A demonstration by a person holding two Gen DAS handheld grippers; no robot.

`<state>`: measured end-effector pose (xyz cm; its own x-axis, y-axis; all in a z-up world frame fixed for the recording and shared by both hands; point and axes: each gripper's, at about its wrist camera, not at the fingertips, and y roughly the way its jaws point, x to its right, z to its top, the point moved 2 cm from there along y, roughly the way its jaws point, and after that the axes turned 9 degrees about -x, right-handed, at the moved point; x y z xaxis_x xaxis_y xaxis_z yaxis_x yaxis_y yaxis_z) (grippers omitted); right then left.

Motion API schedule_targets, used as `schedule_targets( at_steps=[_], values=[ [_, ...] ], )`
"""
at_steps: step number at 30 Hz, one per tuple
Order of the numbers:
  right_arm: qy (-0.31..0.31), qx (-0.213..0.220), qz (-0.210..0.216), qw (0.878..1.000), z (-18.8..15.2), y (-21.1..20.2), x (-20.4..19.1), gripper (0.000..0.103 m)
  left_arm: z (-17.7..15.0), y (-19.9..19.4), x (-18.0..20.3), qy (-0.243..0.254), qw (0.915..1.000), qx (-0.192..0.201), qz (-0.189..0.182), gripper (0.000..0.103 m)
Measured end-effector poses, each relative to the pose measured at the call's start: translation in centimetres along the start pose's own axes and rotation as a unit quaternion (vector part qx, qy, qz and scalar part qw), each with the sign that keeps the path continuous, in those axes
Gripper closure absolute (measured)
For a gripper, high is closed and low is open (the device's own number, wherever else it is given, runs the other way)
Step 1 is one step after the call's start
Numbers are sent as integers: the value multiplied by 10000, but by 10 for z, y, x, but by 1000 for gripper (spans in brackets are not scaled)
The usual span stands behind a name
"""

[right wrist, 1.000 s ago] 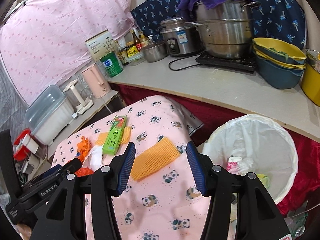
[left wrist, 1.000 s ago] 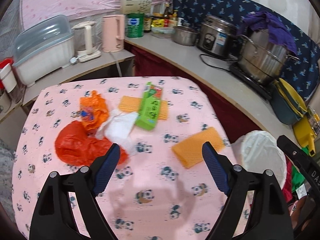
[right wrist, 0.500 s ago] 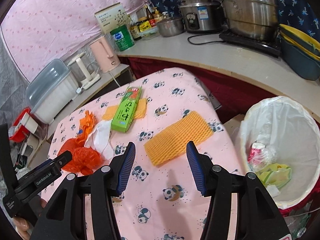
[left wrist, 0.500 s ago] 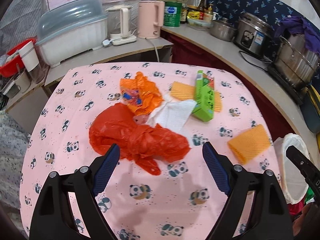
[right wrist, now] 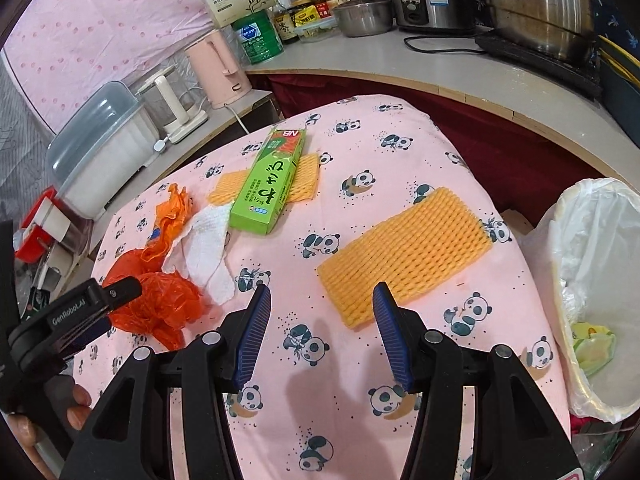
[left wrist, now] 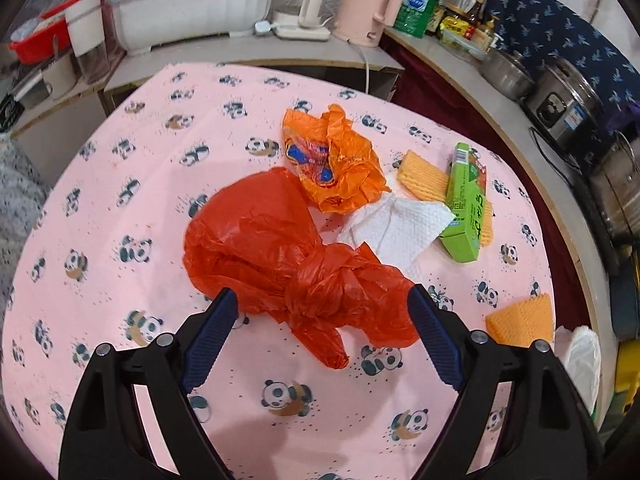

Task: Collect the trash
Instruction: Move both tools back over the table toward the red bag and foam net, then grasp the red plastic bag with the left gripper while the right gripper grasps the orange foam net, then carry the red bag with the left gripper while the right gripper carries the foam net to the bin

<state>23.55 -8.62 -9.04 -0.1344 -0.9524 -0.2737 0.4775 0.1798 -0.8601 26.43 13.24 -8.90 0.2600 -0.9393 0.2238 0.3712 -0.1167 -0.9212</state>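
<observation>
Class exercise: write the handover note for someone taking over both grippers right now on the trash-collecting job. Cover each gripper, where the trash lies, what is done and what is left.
Left gripper: open, empty, over the knotted red plastic bag.
Right gripper: open, empty, just short of the near orange foam net.
On the panda tablecloth: red bag, crumpled orange wrapper, white paper towel, green box lying on a second foam net.
Bin, white liner, to the table's right; it already holds some trash.
Done: nothing picked up at this moment.
Left: all five table items go into the bin.
</observation>
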Motion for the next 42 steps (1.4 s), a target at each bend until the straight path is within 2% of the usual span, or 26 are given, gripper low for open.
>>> schedule_targets(
  at_steps=[6,9,11,14,20,25,29,33,35,42],
  values=[
    [148,-113,-138,9997,4,19,11,51,7,27,3,-118,9989,-440,103,21],
    [242,-142,-220,9994,8,27,17,51,5,35,6,31,9984,-558,86,33],
    [310,-151,-294,9990,10,32,21,51,2,38,11,249,9979,-597,87,44],
    [478,-151,-390,9980,12,40,27,46,-3,37,16,511,9970,-545,188,50],
    [499,-133,-535,9972,14,52,24,43,-16,37,25,885,9944,-551,176,55],
    [212,-66,-894,9957,11,58,14,41,-28,35,30,1054,9926,-590,122,57],
    [-2,-47,-1146,9934,7,57,13,55,-37,31,36,1156,9911,-654,27,60],
    [102,-72,-1076,9941,4,48,23,87,-49,26,43,1295,9891,-693,-37,61],
    [148,-121,-983,9950,1,44,27,92,-56,22,47,1386,9878,-705,-74,62],
    [152,-123,-789,9967,-19,24,28,94,-84,4,61,1679,9834,-673,-171,63]
  ],
)
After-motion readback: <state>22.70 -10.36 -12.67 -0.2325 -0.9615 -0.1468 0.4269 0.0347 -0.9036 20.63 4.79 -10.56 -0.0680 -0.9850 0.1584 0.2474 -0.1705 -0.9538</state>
